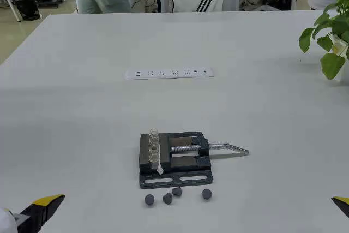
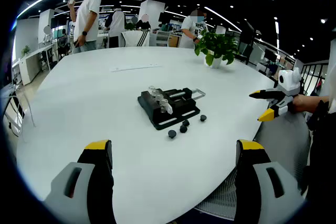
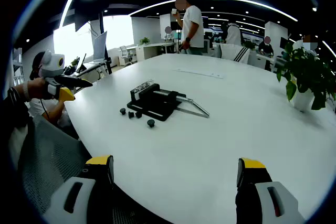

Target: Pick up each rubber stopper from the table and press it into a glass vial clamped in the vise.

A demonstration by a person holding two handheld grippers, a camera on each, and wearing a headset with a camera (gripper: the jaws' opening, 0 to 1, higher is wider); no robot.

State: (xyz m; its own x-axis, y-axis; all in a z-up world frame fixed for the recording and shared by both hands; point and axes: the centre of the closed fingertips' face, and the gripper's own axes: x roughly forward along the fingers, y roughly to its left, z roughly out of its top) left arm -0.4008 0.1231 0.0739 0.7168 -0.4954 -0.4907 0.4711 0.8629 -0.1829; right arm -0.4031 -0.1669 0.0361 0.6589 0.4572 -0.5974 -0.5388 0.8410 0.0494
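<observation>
Far behind the vise, the head view shows a white power strip plainly. Four dark round rubber stoppers lie near the vise. Left gripper and right gripper jaws are spread apart.

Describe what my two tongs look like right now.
Left tongs and right tongs match: two broad grey jaws each, black inside, capped with yellow tips. Each grey jaw carries a dark oblong slot. From the other tongs' camera they look slim, black and yellow.
</observation>
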